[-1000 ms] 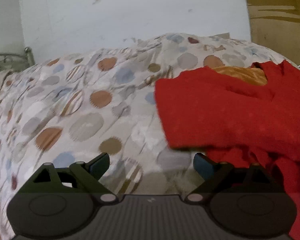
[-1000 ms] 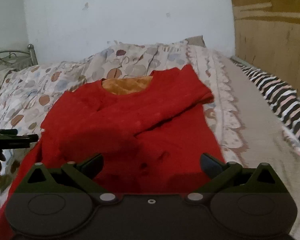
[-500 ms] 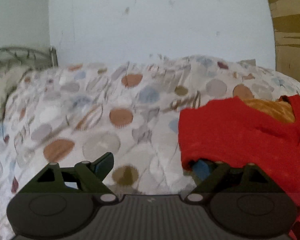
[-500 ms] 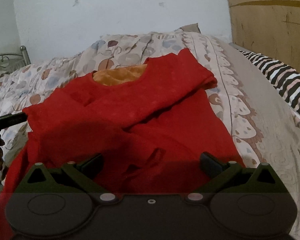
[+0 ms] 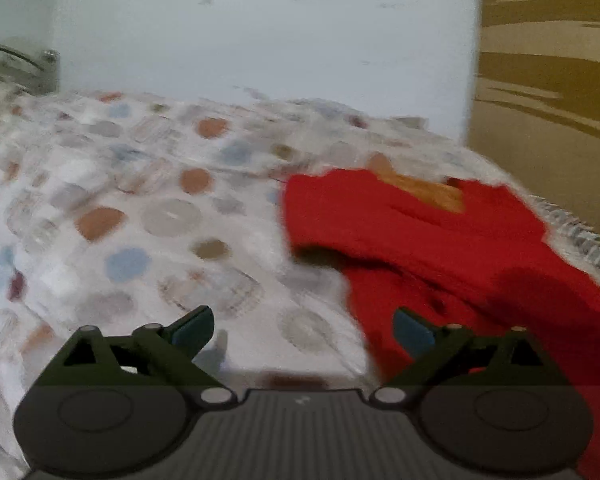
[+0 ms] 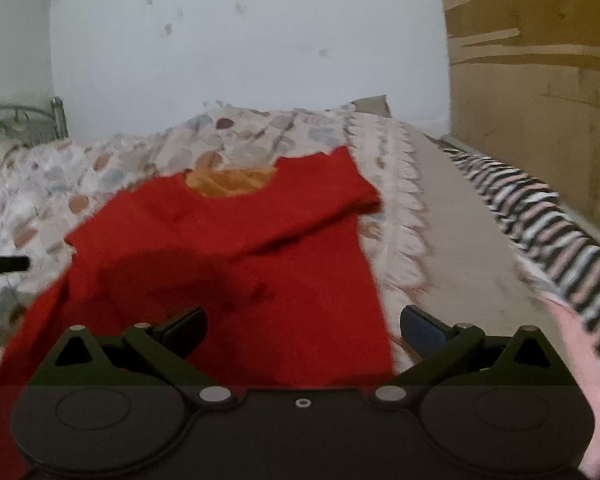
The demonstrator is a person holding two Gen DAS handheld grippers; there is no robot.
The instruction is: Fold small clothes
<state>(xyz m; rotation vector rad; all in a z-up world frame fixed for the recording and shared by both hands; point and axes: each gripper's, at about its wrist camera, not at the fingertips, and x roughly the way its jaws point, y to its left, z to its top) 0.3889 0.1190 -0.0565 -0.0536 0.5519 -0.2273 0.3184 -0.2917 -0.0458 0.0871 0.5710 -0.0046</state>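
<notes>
The red top (image 6: 236,240) lies spread on the bed's patterned cover (image 5: 148,216), neckline with its orange lining toward the head of the bed and the hem running down under the right gripper (image 6: 303,322). 1 sleeve is already laid across the chest, from the right shoulder toward the left side.

Both tools have drawn back from the cloth. A second ago the left gripper (image 5: 303,326) was close at the garment's left shoulder edge, and half a second ago its right finger was tucked under that red edge; now the edge sits farther off and the finger is clear of it, though it still overlaps the lower body of the top in view. The left fingers are spread wide and hold nothing. The right gripper has lifted and swung a little right — more of the striped blanket (image 6: 560,232) along the bed's right edge shows than before — and its fingers are likewise apart and empty, above the hem.

Judging from this, the sleeve fold is finished and released. The next step likely calls for pinching the hem with both grippers and carrying it toward the neckline.
</notes>
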